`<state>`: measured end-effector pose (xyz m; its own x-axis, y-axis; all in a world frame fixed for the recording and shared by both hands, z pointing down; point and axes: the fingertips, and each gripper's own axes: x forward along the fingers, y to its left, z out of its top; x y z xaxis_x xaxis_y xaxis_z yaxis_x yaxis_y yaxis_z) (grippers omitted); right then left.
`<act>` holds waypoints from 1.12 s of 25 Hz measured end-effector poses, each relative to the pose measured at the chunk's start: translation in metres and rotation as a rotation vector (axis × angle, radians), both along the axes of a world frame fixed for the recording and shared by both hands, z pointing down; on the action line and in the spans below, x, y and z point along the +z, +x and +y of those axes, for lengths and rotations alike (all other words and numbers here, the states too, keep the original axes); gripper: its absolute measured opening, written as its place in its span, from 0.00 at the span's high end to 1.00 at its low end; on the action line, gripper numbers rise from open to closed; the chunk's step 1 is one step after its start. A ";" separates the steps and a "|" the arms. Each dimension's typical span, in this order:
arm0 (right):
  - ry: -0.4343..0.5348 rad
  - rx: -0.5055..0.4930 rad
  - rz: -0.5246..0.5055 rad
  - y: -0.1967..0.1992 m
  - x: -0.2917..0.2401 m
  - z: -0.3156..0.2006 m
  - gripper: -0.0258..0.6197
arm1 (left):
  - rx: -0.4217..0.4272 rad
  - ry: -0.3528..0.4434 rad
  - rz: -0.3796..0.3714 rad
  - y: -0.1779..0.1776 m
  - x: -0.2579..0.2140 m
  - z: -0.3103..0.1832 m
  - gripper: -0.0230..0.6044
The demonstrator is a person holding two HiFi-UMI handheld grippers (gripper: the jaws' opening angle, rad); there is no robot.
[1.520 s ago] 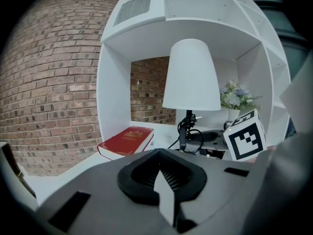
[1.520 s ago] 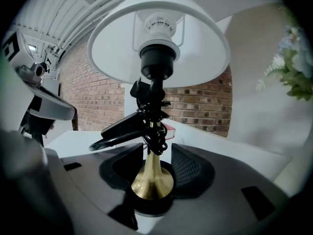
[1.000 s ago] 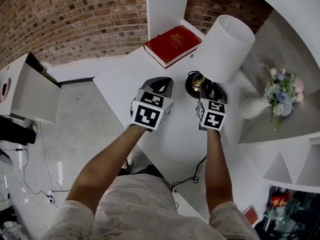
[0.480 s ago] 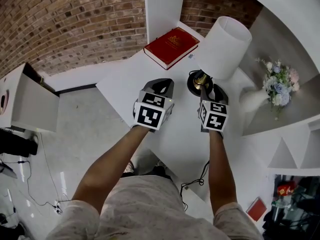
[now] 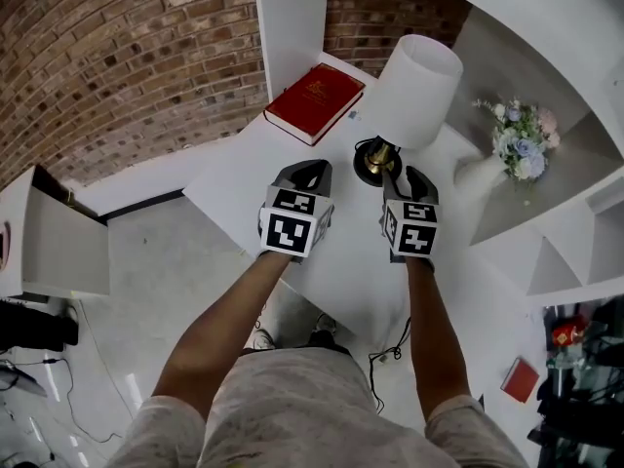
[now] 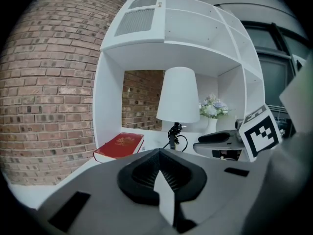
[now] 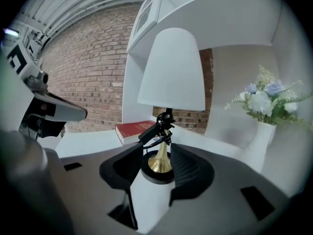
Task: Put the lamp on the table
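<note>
The lamp (image 5: 417, 88), with a white shade, a brass stem and a round black base (image 5: 374, 162), stands upright on the white table (image 5: 239, 169); its black cord is bundled at the stem. My right gripper (image 5: 409, 177) is open just short of the base, a little to its right. In the right gripper view the lamp (image 7: 171, 72) rises just beyond the right gripper (image 7: 154, 152), and neither pad touches the base. My left gripper (image 5: 304, 174) is shut and empty, hovering left of the lamp. The left gripper (image 6: 159, 156) faces the lamp (image 6: 178, 94) from farther back.
A red book (image 5: 314, 102) lies on the table behind the left gripper, beside a white upright panel (image 5: 288, 18). A white vase of flowers (image 5: 515, 146) stands right of the lamp in the shelf recess. The table's front edge drops to the grey floor (image 5: 127, 261).
The head view has shifted, so everything sits slightly lower and further left in frame. Both grippers keep about the same places beside the lamp, which has not moved.
</note>
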<state>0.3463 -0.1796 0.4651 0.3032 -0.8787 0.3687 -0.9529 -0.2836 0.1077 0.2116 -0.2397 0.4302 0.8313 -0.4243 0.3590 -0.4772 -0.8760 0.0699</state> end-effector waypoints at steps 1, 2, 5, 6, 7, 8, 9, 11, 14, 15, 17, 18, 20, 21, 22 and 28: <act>-0.003 0.009 -0.001 -0.001 -0.002 0.003 0.71 | 0.006 0.000 0.002 -0.001 -0.001 0.000 0.97; -0.004 0.018 -0.002 -0.003 -0.004 0.005 0.71 | 0.011 0.000 0.004 -0.002 -0.002 0.000 0.97; -0.001 0.034 -0.015 -0.009 -0.009 0.014 0.71 | 0.037 0.001 0.013 -0.006 -0.006 0.002 0.97; 0.000 0.038 -0.018 -0.012 -0.011 0.016 0.71 | 0.047 0.004 0.014 -0.007 -0.007 0.003 0.97; -0.001 0.042 -0.019 -0.015 -0.012 0.018 0.71 | 0.057 0.009 0.013 -0.009 -0.008 0.004 0.97; -0.004 0.045 -0.020 -0.018 -0.014 0.020 0.71 | 0.064 0.014 0.012 -0.011 -0.010 0.004 0.97; -0.007 0.048 -0.023 -0.021 -0.016 0.022 0.71 | 0.070 0.017 0.012 -0.013 -0.011 0.005 0.97; -0.008 0.053 -0.041 -0.027 -0.022 0.027 0.71 | 0.085 0.007 0.018 -0.016 -0.013 0.006 0.97; -0.005 0.054 -0.051 -0.038 -0.033 0.034 0.72 | 0.128 -0.024 0.019 -0.020 -0.015 0.011 0.97; -0.005 0.056 -0.041 -0.042 -0.038 0.036 0.72 | 0.142 -0.023 0.013 -0.022 -0.016 0.013 0.97; -0.005 0.065 -0.003 -0.049 -0.049 0.041 0.78 | 0.163 -0.009 -0.003 -0.027 -0.018 0.015 0.97; -0.005 0.070 0.016 -0.053 -0.054 0.044 0.81 | 0.171 0.000 -0.009 -0.030 -0.019 0.016 0.97; -0.001 0.071 0.026 -0.060 -0.061 0.049 0.86 | 0.191 0.009 -0.017 -0.033 -0.021 0.020 0.97; 0.004 0.071 0.018 -0.064 -0.064 0.052 0.86 | 0.202 0.010 -0.018 -0.035 -0.022 0.022 0.97; 0.010 0.072 0.006 -0.067 -0.067 0.055 0.86 | 0.213 0.011 -0.018 -0.036 -0.024 0.024 0.97; 0.043 0.092 -0.058 -0.089 -0.080 0.069 0.88 | 0.245 -0.005 -0.006 -0.047 -0.031 0.030 0.97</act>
<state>0.2576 -0.1103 0.3850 0.3627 -0.8635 0.3505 -0.9268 -0.3737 0.0385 0.1646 -0.2101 0.3988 0.9070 -0.2088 0.3657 -0.2514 -0.9651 0.0726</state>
